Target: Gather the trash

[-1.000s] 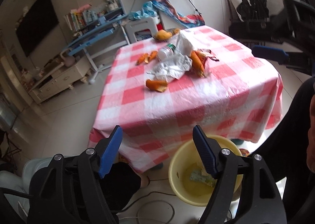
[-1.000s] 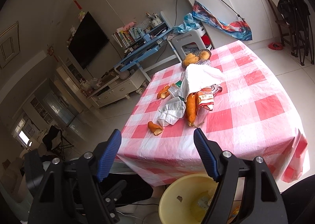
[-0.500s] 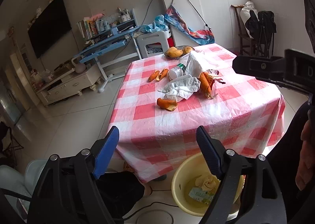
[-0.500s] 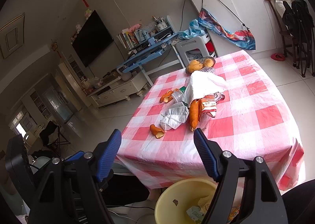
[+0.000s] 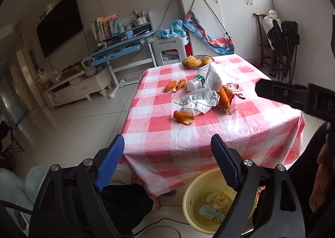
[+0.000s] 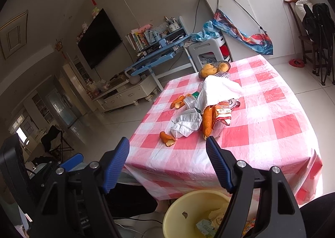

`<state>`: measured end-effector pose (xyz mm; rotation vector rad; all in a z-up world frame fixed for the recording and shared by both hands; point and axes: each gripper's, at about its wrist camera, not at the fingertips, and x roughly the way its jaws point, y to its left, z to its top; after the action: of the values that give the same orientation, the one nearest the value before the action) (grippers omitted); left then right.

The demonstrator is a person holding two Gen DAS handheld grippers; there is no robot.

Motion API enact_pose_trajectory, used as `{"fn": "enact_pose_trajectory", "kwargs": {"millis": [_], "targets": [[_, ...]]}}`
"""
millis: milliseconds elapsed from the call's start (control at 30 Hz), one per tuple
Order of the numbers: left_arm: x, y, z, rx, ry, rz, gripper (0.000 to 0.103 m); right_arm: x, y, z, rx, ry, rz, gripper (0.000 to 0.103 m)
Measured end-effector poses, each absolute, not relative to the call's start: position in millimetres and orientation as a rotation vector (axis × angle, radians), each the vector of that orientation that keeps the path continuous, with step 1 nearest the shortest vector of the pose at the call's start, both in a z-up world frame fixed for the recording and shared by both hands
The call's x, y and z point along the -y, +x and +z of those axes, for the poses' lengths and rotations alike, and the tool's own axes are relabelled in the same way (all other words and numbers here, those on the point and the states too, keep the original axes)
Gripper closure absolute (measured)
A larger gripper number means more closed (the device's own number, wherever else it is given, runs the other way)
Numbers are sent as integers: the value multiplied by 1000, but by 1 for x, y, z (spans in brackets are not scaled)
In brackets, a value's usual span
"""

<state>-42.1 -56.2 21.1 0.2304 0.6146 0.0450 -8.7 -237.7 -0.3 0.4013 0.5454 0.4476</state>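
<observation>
since a second ago the left gripper (image 5: 167, 162) has lifted, so that more of the far room shows above the desk (image 5: 209, 133), and its blue fingers (image 5: 110, 164) have just been opening, with nothing between them. they now stand wide apart over the desk's near edge. the right gripper (image 6: 167, 166) has hardly shifted; its fingers (image 6: 116, 167) are also apart and empty, and its black body shows at the right of the left wrist view.

on the floor just below the desk's near edge sits the yellow bucket (image 5: 188, 198), with a crumpled tissue (image 5: 216, 198) and a flat green and white wrapper (image 5: 211, 214) lying in it.

the rest of the trash is heaped near the middle of the red and white checked tablecloth. nearest lies one orange peel (image 5: 183, 117), just beside a crumpled white plastic bag (image 5: 199, 101). right of that bag is a long orange peel (image 6: 206, 122) against an orange snack packet (image 6: 223, 113). farther back a clear plastic bottle with a green label (image 5: 194, 84) lies on its side, with two more peels (image 5: 174, 85) to its left and a white bag (image 6: 219, 89) over it. at the far edge a dark dish (image 6: 228, 66) holds mangoes (image 5: 191, 61).
</observation>
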Motion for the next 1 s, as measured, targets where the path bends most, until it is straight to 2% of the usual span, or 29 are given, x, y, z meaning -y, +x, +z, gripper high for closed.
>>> {"fn": "enact_pose_trajectory", "kwargs": {"millis": [700, 900, 1000], "targets": [[46, -31, 29, -611, 176, 87, 22, 239, -6, 0, -549, 390, 466, 33], [36, -18, 26, -623, 131, 100, 22, 213, 27, 0, -647, 251, 522, 36], [25, -6, 17, -649, 92, 115, 22, 192, 59, -8, -723, 125, 542, 41]]}}
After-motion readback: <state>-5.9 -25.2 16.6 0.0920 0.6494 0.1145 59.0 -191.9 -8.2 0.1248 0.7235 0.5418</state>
